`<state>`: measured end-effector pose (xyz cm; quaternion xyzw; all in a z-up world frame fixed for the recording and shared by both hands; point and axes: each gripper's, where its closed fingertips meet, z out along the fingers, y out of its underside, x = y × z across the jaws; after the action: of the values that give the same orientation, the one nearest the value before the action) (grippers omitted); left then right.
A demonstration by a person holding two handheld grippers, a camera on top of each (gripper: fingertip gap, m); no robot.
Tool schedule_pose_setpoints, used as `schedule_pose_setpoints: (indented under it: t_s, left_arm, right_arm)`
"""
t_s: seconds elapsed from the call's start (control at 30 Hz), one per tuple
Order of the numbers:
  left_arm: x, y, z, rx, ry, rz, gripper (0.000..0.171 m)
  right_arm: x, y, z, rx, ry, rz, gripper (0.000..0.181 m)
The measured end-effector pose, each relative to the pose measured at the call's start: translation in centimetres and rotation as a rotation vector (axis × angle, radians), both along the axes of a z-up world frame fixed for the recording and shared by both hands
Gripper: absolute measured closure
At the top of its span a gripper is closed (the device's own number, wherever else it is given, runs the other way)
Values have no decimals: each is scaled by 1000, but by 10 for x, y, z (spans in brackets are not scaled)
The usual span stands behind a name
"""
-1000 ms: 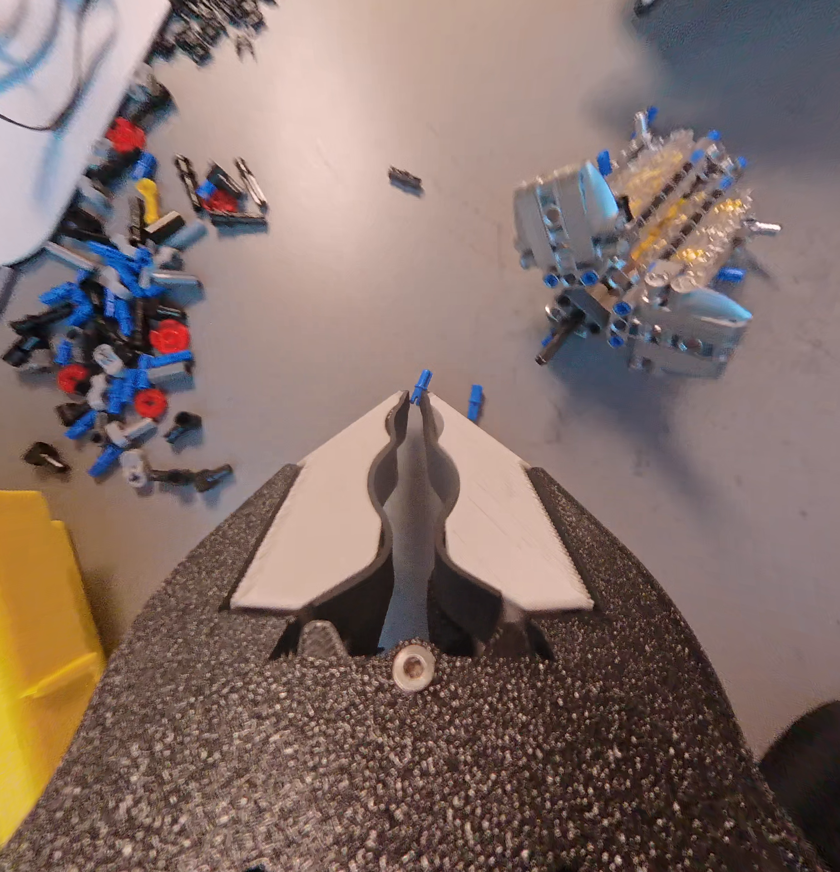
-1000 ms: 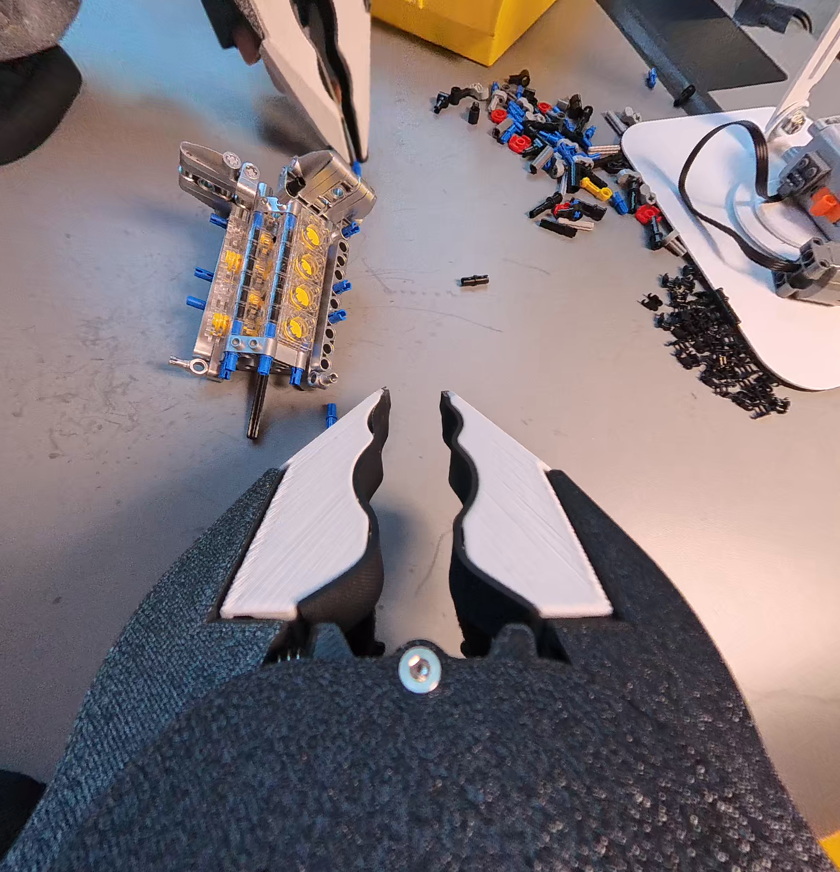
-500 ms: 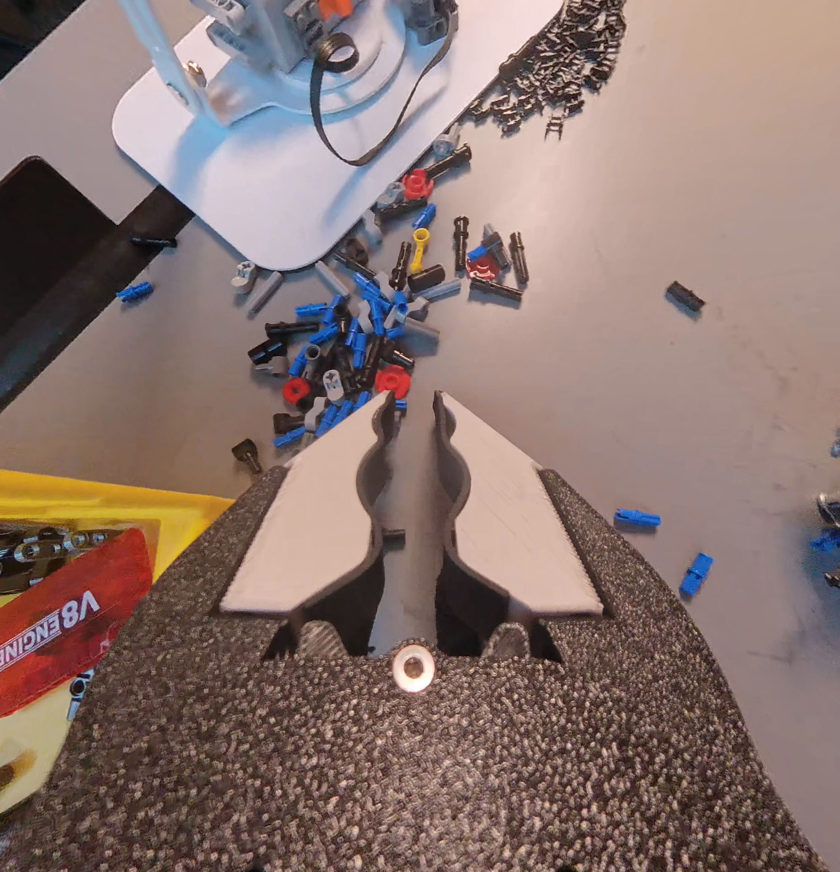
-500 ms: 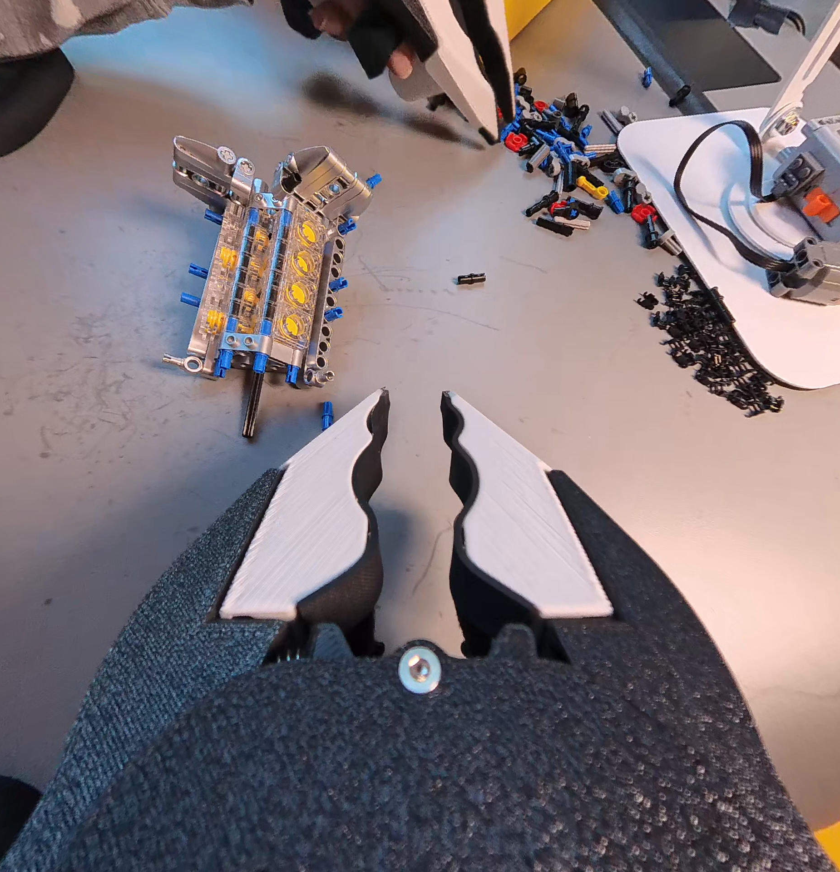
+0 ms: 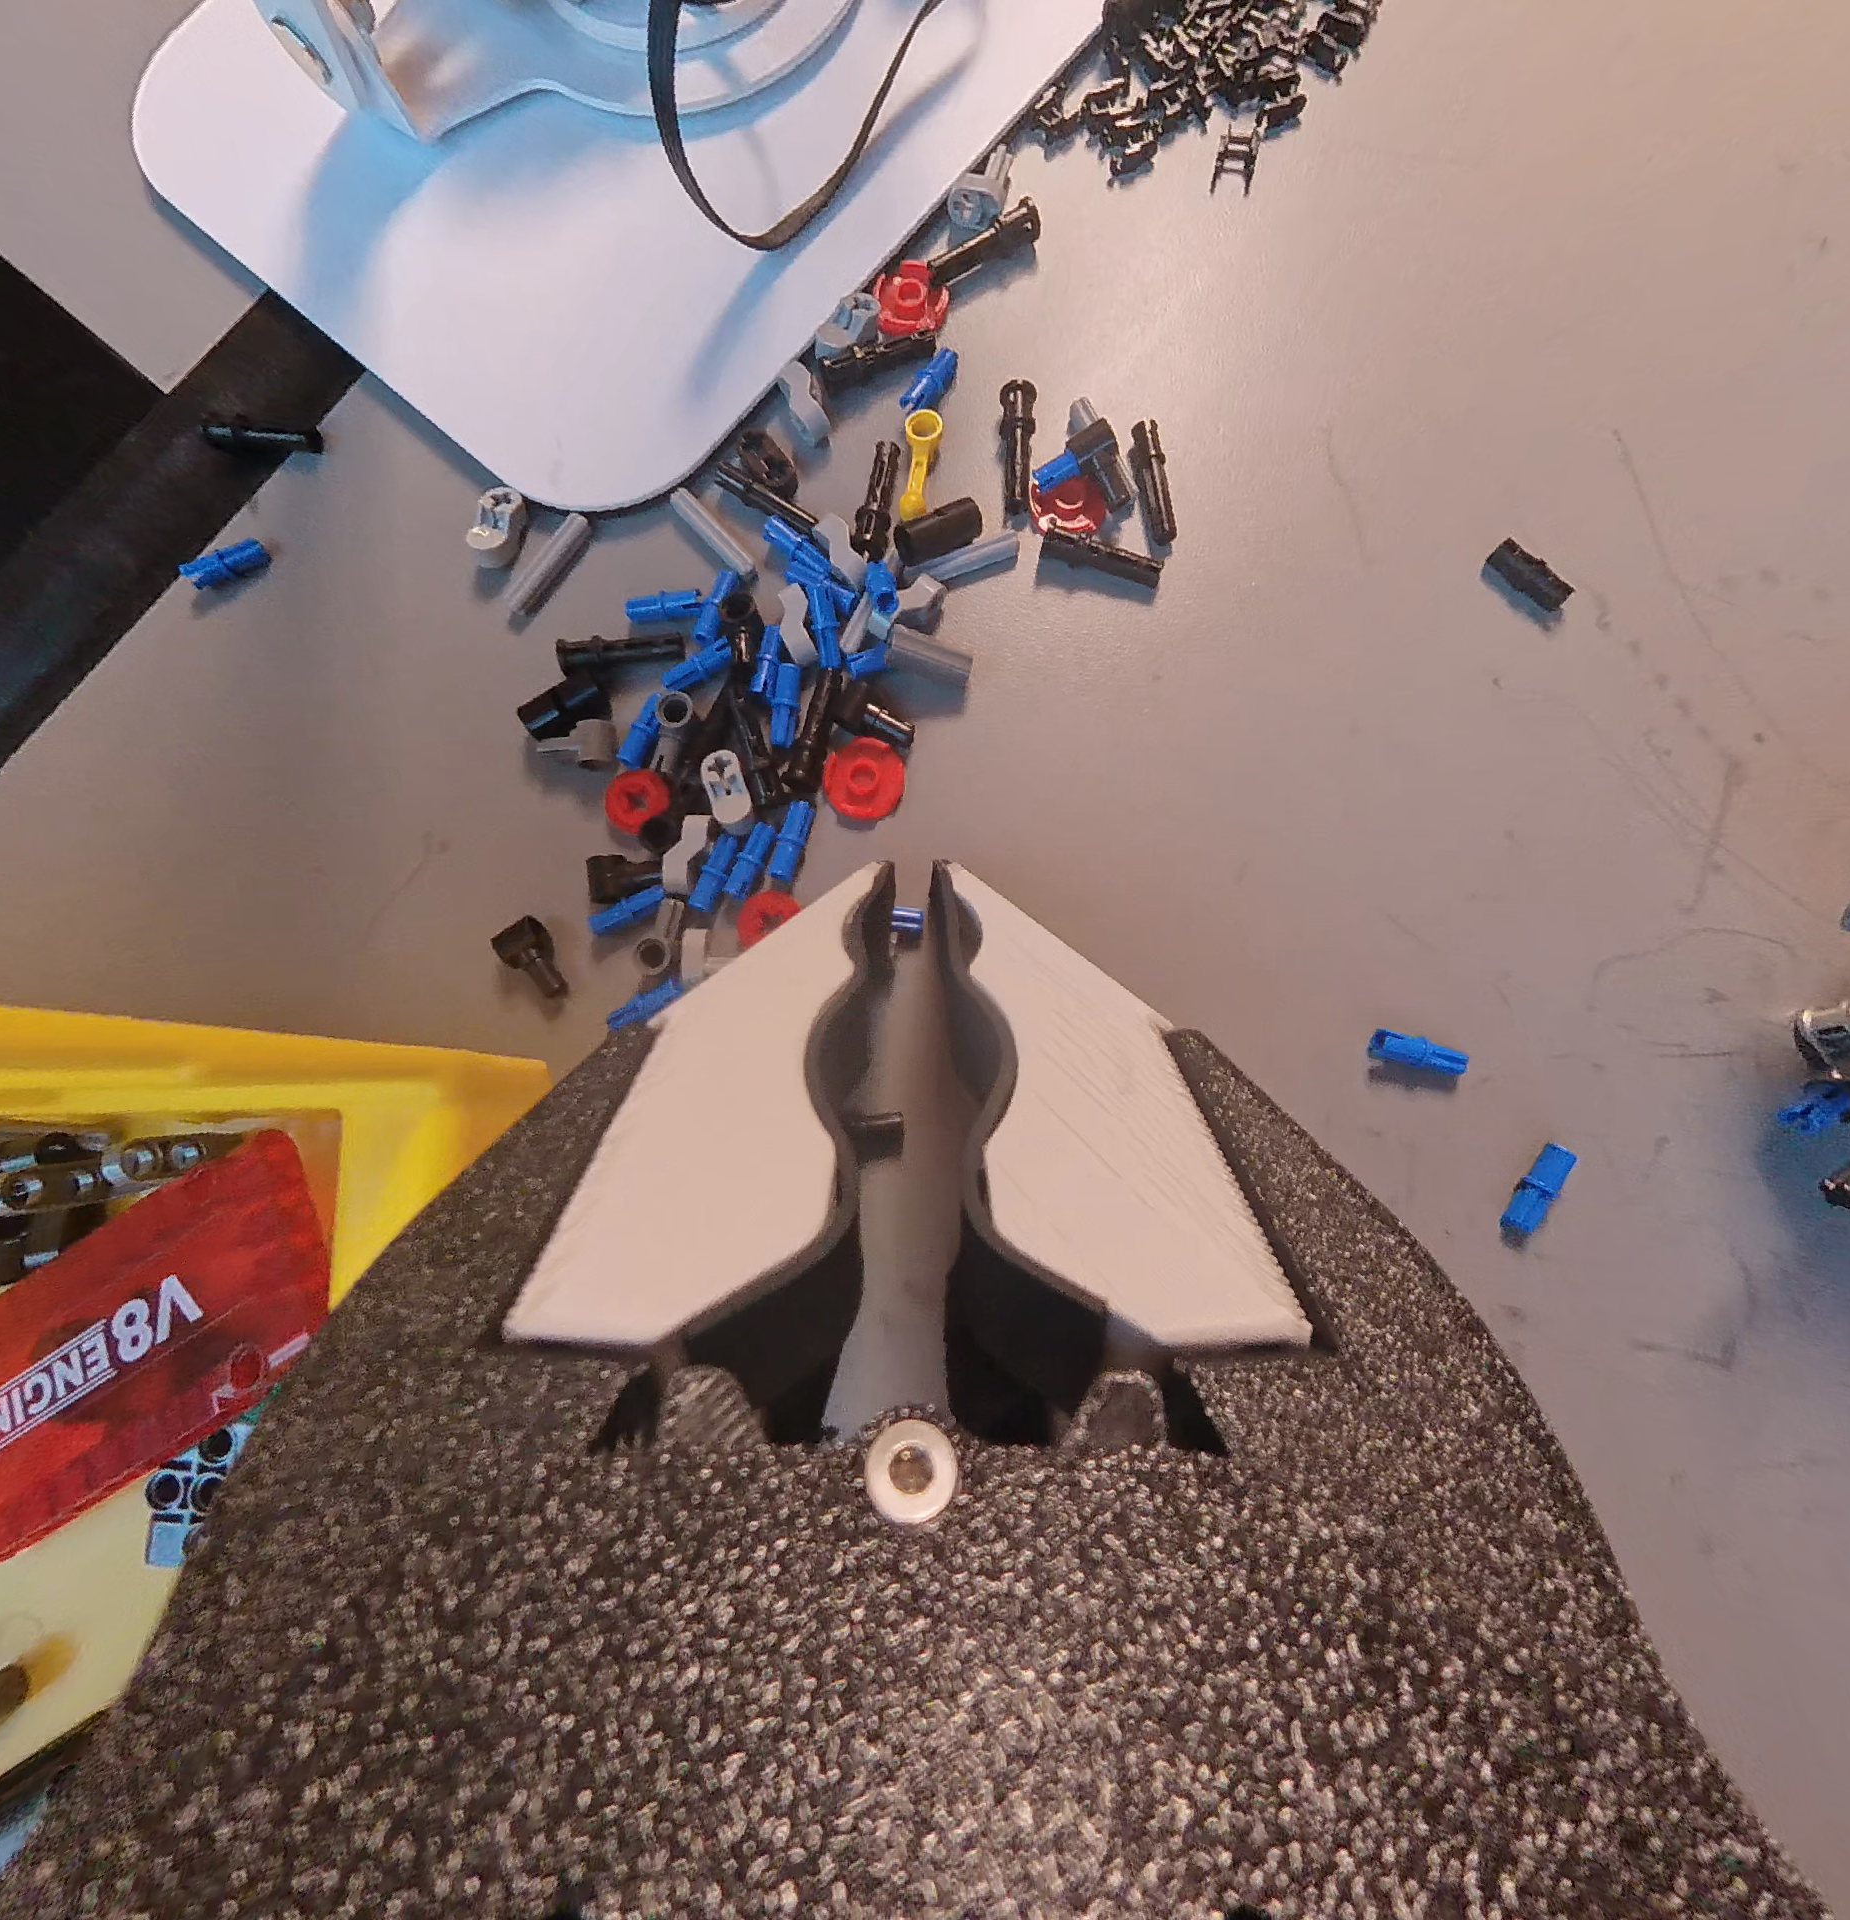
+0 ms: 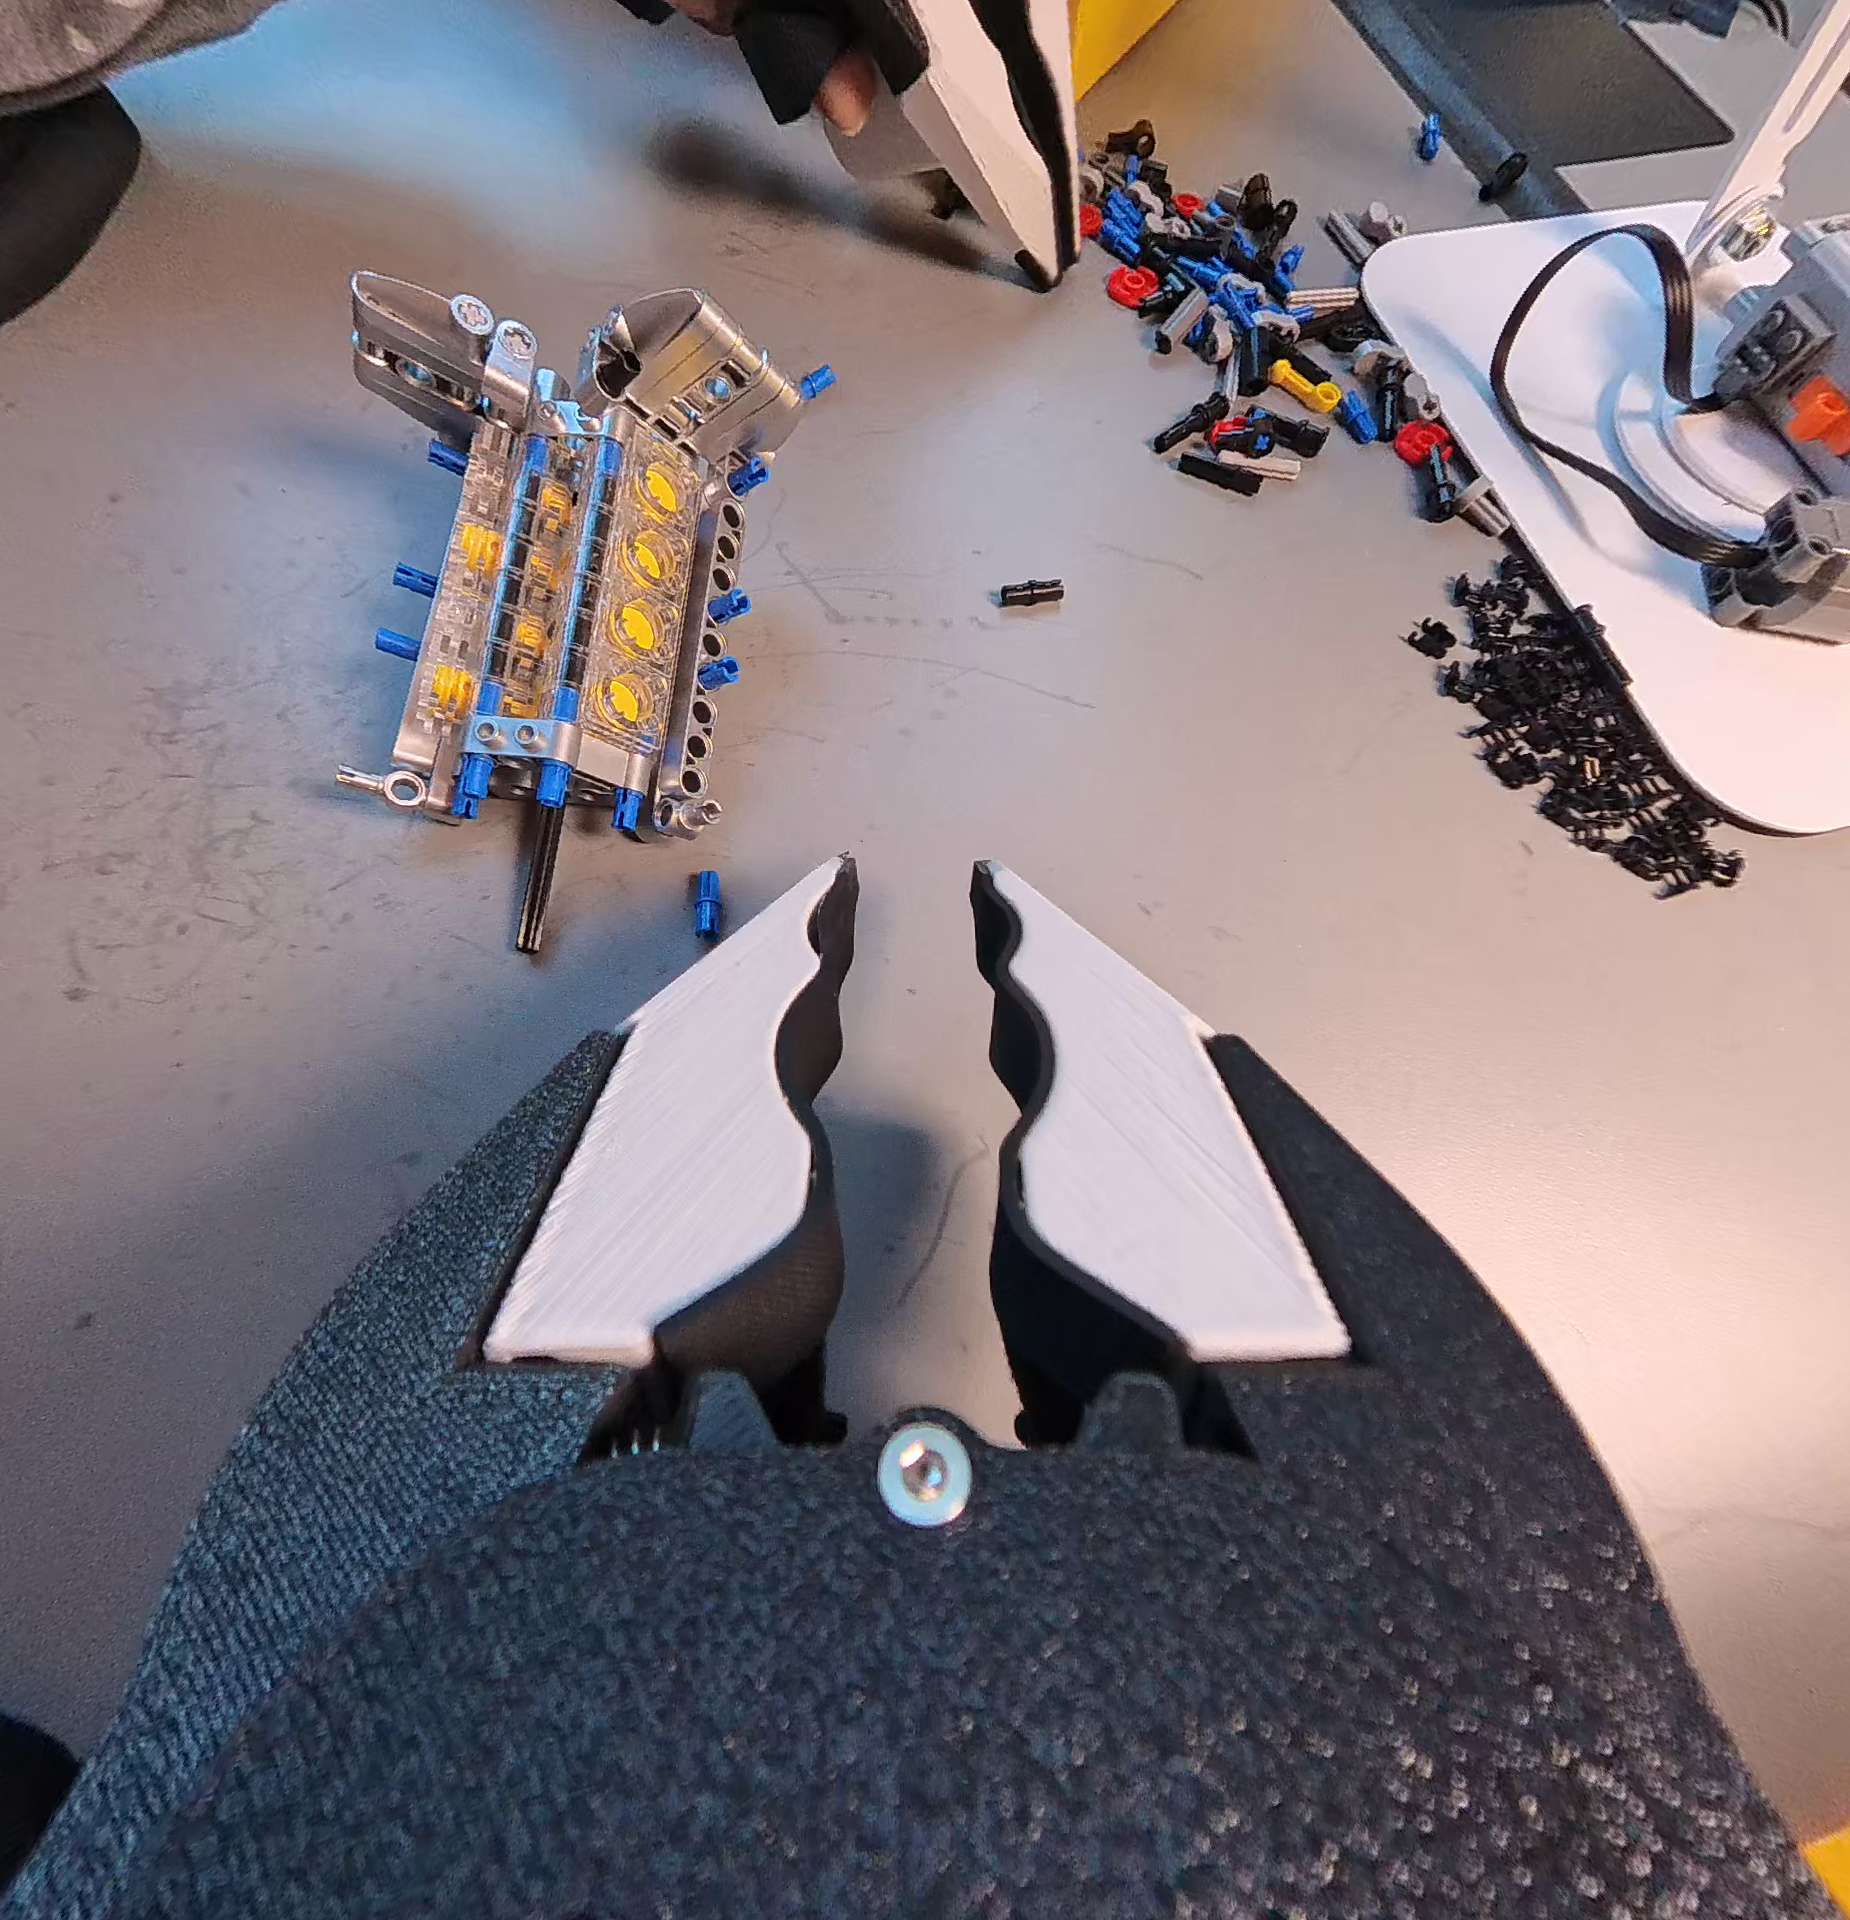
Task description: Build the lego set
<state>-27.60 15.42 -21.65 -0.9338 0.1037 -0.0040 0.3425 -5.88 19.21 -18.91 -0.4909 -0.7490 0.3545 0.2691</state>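
Observation:
My left gripper is down at the near edge of a pile of small blue, black, grey and red connector pieces. Its jaws are almost together, with a blue pin between the tips. From the right wrist view, the left gripper touches the table beside the pile, held by a gloved hand. My right gripper is open and empty, a little above the grey table. A grey, clear and yellow engine model lies to its front left, and a loose blue pin lies by its left fingertip.
A white base plate carries a grey motor and a black cable. A heap of tiny black pieces lies against it. A yellow bin holding a red bag is at the left. Two blue pins and a black pin lie loose. One gripper's finger ends stand about 25 centimeters off the other's.
My left gripper let go of a blue pin near the engine model, swung left to the pile, came down and closed on another blue pin. The right gripper has stayed still and open.

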Motion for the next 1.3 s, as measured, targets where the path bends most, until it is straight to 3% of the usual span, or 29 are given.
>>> schedule_pose_setpoints:
  t_s: [0.13,0.3,0.43,0.67,0.87,1.03,1.17,1.3]
  left_arm:
    - [9,-9,7,3,-33,-56,167]
    - [-3,-20,34,77,-94,12,166]
    - [-7,-31,28,43,-80,26,162]
    - [8,-21,1,-43,-85,21,159]
    - [2,-10,0,-13,-96,85,155]
    - [-3,-6,0,-1,-73,109,165]
    - [2,-8,2,2,-49,57,167]
    - [40,-27,17,19,-48,-170,167]
  right_arm:
    - [0,0,0,3,-1,1,159]
    - [0,1,-1,-1,-2,-1,159]
    - [0,-1,-4,3,-10,4,159]
    - [0,-2,-4,10,-12,5,159]
    - [0,-2,-5,8,-16,9,159]
    - [0,-2,-6,12,-17,10,159]
    - [0,-2,-4,13,-12,5,159]
    - [0,0,-2,20,-6,0,159]
